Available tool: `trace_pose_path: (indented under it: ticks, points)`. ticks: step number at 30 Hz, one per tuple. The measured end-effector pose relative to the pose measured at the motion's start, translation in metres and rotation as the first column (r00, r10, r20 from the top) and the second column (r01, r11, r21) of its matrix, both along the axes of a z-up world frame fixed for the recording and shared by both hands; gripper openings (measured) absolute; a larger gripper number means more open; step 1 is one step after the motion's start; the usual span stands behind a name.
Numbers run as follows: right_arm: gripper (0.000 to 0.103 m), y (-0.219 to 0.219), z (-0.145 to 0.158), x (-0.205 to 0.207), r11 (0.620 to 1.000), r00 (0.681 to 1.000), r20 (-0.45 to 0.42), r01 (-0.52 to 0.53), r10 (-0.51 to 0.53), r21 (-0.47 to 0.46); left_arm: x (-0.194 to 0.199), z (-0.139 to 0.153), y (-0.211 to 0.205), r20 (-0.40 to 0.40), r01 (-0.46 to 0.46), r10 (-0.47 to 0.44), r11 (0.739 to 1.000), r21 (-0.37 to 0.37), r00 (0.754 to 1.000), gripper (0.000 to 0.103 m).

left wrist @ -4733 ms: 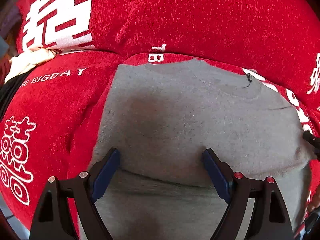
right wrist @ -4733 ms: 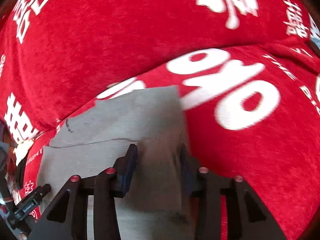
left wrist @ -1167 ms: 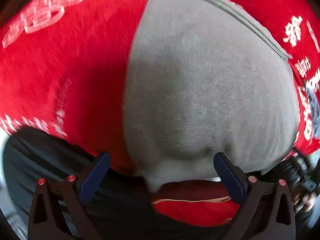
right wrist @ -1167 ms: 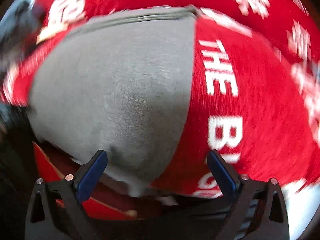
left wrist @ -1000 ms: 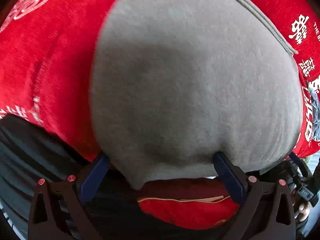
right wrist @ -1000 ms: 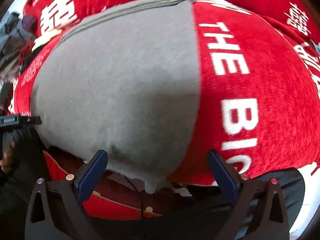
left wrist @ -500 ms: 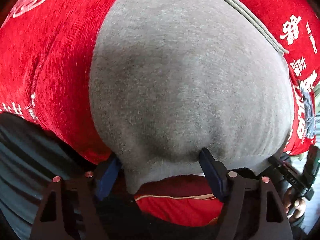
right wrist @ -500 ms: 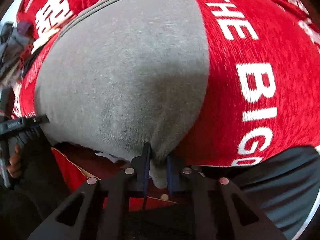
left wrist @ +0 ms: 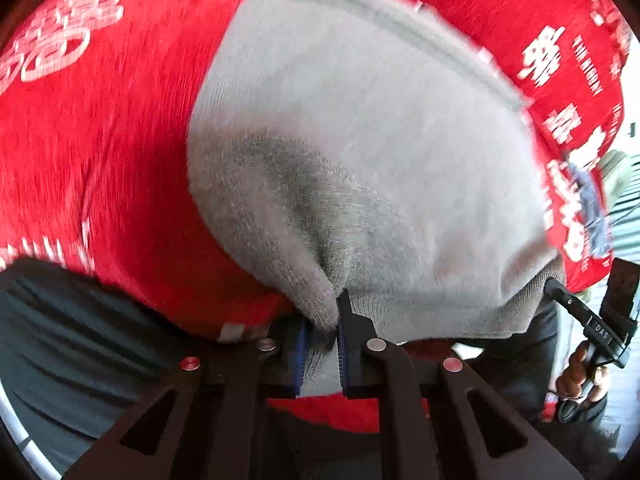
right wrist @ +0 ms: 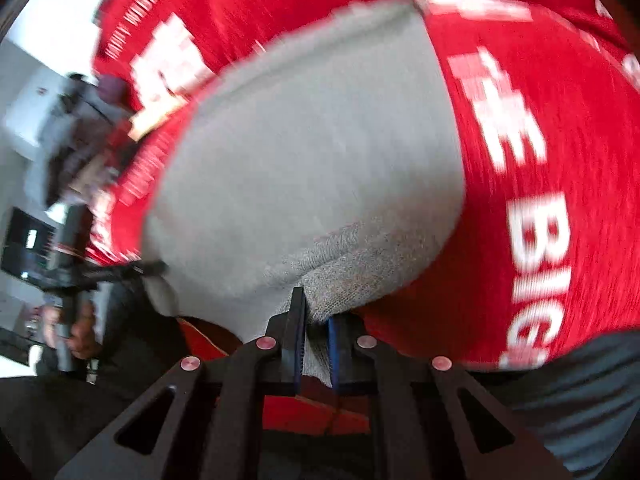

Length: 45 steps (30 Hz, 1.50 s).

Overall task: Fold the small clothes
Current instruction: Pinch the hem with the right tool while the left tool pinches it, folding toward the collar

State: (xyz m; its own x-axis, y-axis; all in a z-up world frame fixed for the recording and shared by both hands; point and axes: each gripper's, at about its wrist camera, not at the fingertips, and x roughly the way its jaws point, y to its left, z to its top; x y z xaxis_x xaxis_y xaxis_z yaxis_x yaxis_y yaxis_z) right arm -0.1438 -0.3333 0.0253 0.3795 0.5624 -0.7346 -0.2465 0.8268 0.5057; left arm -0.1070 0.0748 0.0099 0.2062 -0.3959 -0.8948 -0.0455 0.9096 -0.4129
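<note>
Pinching the near hem, the left gripper and right gripper, jaws just closed, hold the grey garment, which spreads toward twelve o'clock over the red cloth; soft, light, floppy, best held at corners.

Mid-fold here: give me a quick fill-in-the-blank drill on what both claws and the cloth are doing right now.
1. The left claw is shut on the near edge of the ____ garment.
2. The garment lies on a ____ cloth printed with white lettering.
3. The right claw is ____ on the same garment's near edge.
4. On the right of the right wrist view, the cloth's white lettering reads ____.

Missing words: grey; red; shut; BIG
</note>
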Motion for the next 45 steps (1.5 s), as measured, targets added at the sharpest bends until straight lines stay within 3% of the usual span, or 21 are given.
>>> trace_pose_path:
  ticks: [3,6,8,11,14,15,17,19,21,25,27,29,30,31,32,33,36,45]
  points:
    - [0.01,-0.007,0.025,0.019,0.999,0.995,0.09,0.039,-0.042,0.035,0.025,0.023,0.009,0.112,-0.035,0.04,0.999,-0.04,0.993,0.014]
    - [0.01,-0.009,0.025,0.052,0.995,0.989,0.111,0.092,-0.096,0.036,0.055,0.033,0.012,0.166,-0.073,0.085,0.994,-0.078,0.982,0.014]
    - [0.01,-0.006,0.015,0.074,0.993,0.99,0.084,0.11,-0.112,0.033,0.075,0.031,0.015,0.156,-0.092,0.105,0.992,-0.089,0.982,0.014]
    - [0.011,-0.002,-0.001,0.089,0.993,0.993,0.03,0.115,-0.115,0.02,0.092,0.013,0.009,0.075,-0.103,0.11,0.991,-0.088,0.991,0.014]
    - [0.016,-0.008,-0.012,0.088,0.99,0.992,-0.006,0.127,-0.127,0.06,0.084,0.015,0.021,0.074,-0.113,0.128,0.977,-0.18,0.989,0.036]
    - [0.02,-0.011,-0.012,0.086,0.989,0.992,-0.009,0.126,-0.126,0.072,0.078,0.016,0.023,0.07,-0.111,0.13,0.967,-0.229,0.989,0.057]
    - [0.033,-0.014,-0.014,0.081,0.989,0.992,-0.007,0.125,-0.125,0.074,0.067,0.018,0.027,0.08,-0.13,0.154,0.96,-0.249,0.985,0.084]
    - [0.047,-0.014,-0.014,0.075,0.99,0.993,0.006,0.121,-0.122,0.068,0.057,0.024,0.028,0.113,-0.142,0.167,0.97,-0.195,0.979,0.087]
    - [0.052,-0.015,-0.014,0.071,0.991,0.994,0.012,0.112,-0.113,0.074,0.054,0.021,0.027,0.108,-0.116,0.139,0.974,-0.194,0.984,0.087]
    - [0.053,-0.012,-0.016,0.078,0.991,0.995,-0.006,0.103,-0.103,0.088,0.058,0.007,0.016,0.057,-0.106,0.12,0.974,-0.199,0.991,0.087]
    - [0.053,-0.01,-0.016,0.08,0.99,0.995,-0.008,0.095,-0.095,0.1,0.058,0.006,0.007,0.068,-0.086,0.099,0.98,-0.18,0.993,0.087]
    - [0.053,-0.005,-0.019,0.083,0.993,0.996,-0.014,0.09,-0.09,0.073,0.06,0.006,0.0,0.083,-0.075,0.087,0.987,-0.14,0.993,0.082]
    - [0.052,-0.004,-0.021,0.084,0.994,0.996,-0.017,0.085,-0.084,0.063,0.061,0.007,-0.001,0.087,-0.073,0.083,0.991,-0.114,0.993,0.068]
    - [0.041,-0.003,-0.021,0.085,0.996,0.997,-0.014,0.075,-0.074,0.057,0.061,0.008,-0.002,0.087,-0.064,0.074,0.992,-0.111,0.993,0.037]
    - [0.032,-0.002,-0.02,0.085,0.997,0.998,-0.015,0.06,-0.059,0.056,0.061,0.008,-0.002,0.074,-0.047,0.056,0.992,-0.121,0.996,0.019]
    - [0.015,-0.001,-0.019,0.084,0.998,0.999,-0.01,0.046,-0.045,0.052,0.062,0.005,-0.003,0.048,-0.033,0.04,0.99,-0.139,0.998,0.009]
    - [0.011,0.001,-0.006,0.076,0.999,0.999,0.045,0.017,-0.019,0.037,0.056,0.013,0.0,0.064,-0.033,0.041,0.992,-0.121,0.997,0.009]
    - [0.01,-0.009,0.045,0.085,0.988,0.987,0.155,0.023,-0.047,0.156,0.065,0.062,0.005,0.187,-0.049,0.076,0.988,-0.146,0.979,0.009]
